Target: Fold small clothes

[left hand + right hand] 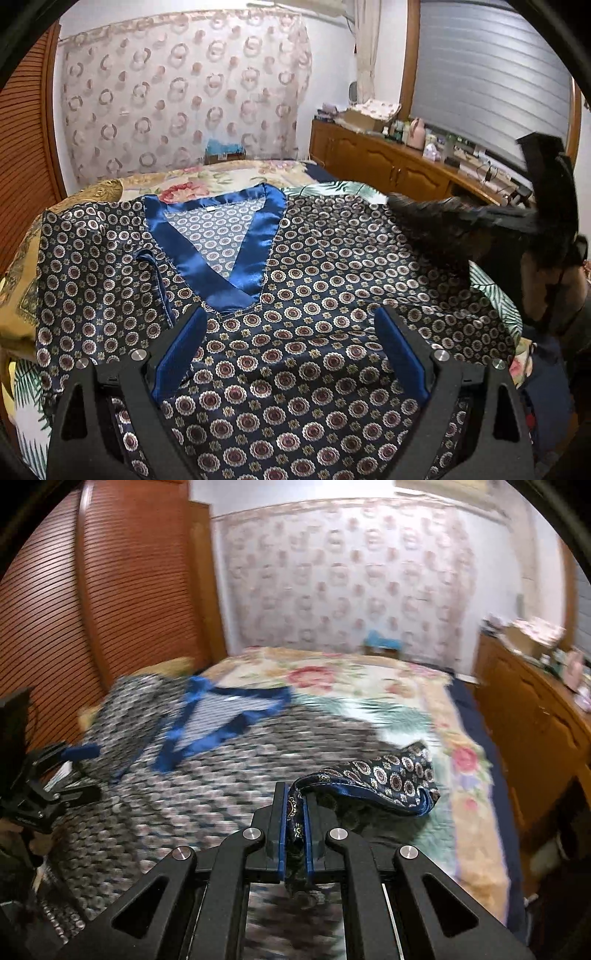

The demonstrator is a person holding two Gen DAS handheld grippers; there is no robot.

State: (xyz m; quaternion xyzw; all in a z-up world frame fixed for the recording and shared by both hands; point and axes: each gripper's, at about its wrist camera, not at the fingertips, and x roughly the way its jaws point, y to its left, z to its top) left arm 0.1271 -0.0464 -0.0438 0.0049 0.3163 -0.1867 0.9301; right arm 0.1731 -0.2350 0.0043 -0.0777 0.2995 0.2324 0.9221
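The left wrist view looks forward and downward between its own gripper (291, 354) fingers, close over the patterned shirt (314, 280) on the bed (229, 177), facing the curtained wall (184, 92). The right wrist view looks likewise from the shirt's other side, blurred. Both share the shirt, its blue collar (221, 720), the bed, curtain and wooden cabinet (532, 709).

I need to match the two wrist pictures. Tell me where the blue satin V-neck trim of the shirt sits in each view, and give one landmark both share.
Left wrist view: the blue satin V-neck trim sits left of centre, mid-height, its point toward the camera, just beyond the open left gripper.
Right wrist view: the trim is upper left, blurred, lying tilted.
Shared landmark: the ring-patterned curtain on the far wall.
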